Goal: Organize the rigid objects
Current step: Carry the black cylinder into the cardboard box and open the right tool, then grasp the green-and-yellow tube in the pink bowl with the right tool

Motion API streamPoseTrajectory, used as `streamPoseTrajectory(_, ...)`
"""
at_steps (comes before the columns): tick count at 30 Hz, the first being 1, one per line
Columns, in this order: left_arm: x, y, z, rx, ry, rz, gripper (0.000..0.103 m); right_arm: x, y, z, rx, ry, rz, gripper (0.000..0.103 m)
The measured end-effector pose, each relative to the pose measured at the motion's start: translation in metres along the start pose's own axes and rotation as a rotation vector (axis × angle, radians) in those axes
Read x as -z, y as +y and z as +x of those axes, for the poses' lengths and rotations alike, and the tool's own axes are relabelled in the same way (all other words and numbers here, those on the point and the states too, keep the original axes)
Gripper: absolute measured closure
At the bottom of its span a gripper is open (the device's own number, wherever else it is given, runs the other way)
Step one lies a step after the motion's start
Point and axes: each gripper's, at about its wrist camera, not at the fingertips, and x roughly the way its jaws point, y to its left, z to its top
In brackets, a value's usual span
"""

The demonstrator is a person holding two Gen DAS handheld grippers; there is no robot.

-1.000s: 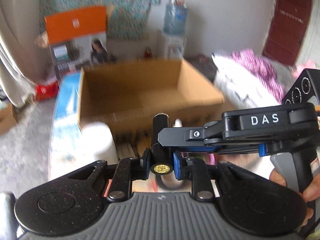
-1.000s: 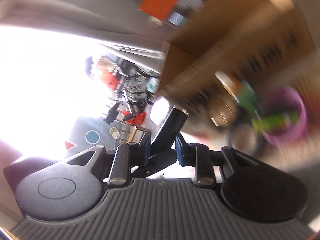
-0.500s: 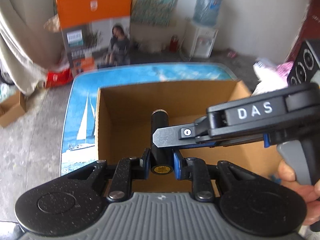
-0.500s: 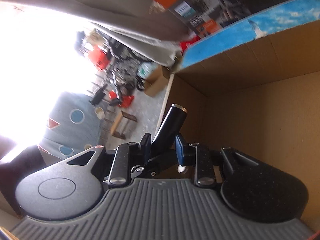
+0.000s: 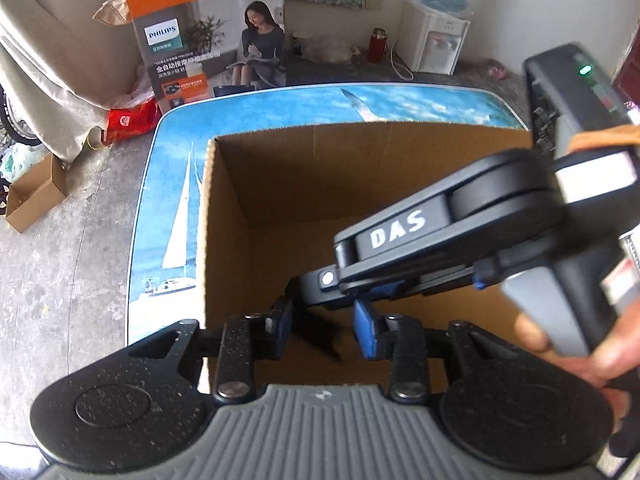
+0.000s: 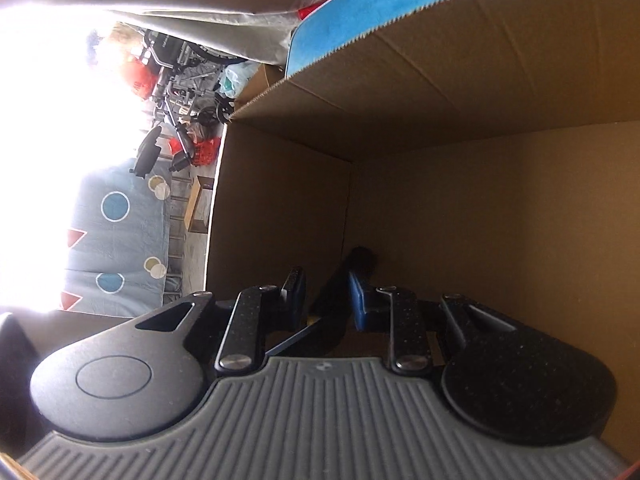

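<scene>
— Cardboard fills both our views: the cardboard box (image 5: 224, 220) stands open on the table (image 5: 176, 208) with the blue sea and white sailboat print; what writing can we read?

— White letters "DAS" (image 5: 396, 230) on the finger of the right gripper (image 6: 326, 296), which reaches in from the right of the left wrist view; behind the table we see the orange and grey carton (image 5: 200, 40) marked "PHILIPS", with lines of Chinese text under it too small for us to read; a water dispenser (image 5: 434, 40) stands by the far wall.

— And the claws?

— Our left gripper (image 5: 326, 328) has just been opening its jaws; they stand apart over the box floor, pressing on nothing; the tip of the right gripper crosses just above the gap. Our right gripper is clamped on the black cylinder (image 6: 358, 258); the right hand (image 5: 580, 360) holds its grey handle.

— Where is the cylinder, then?

— Inside the box, low near a corner, tilted between the right gripper's pads; whether it touches the floor we cannot tell; from the left wrist view the right gripper's finger hides it.
</scene>
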Motion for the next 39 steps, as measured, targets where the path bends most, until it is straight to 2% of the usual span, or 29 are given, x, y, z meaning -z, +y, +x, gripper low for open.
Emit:
streamPoseTrajectory(3,0.003,0.005,-0.012,0.012,-0.036,-0.026,0.054,0.001,0.003,0.004,0.016,0.010,-0.001,0.074)
streamPoseTrajectory(6,0.008,0.011,-0.029,0.032,-0.085,-0.051,0.050,0.001,0.006,0.005,0.017,-0.001,0.010,0.070)
streamPoseTrajectory(10,0.019,0.018,-0.057,0.073,-0.148,-0.081,0.047,0.011,0.017,-0.015,-0.008,-0.053,-0.002,0.069)
streamPoseTrajectory(16,0.048,0.019,-0.107,0.140,-0.259,-0.100,0.043,0.054,0.034,-0.086,-0.093,-0.182,-0.082,0.069)
streamPoseTrajectory(22,0.091,-0.003,-0.142,0.186,-0.336,-0.024,0.032,0.134,0.024,-0.181,-0.182,-0.369,-0.163,0.068)
streamPoseTrajectory(27,0.133,-0.035,-0.135,0.268,-0.306,0.058,0.032,0.197,-0.019,-0.215,-0.188,-0.463,-0.110,0.064)
streamPoseTrajectory(31,0.162,-0.073,-0.102,0.315,-0.234,0.158,0.033,0.236,-0.080,-0.200,-0.153,-0.453,0.039,0.064)
streamPoseTrajectory(35,0.179,-0.111,-0.062,0.293,-0.165,0.239,0.043,0.266,-0.115,-0.163,-0.142,-0.399,0.174,0.064)
streamPoseTrajectory(39,0.182,-0.130,-0.034,0.247,-0.133,0.266,0.062,0.273,-0.132,-0.140,-0.144,-0.373,0.250,0.064)
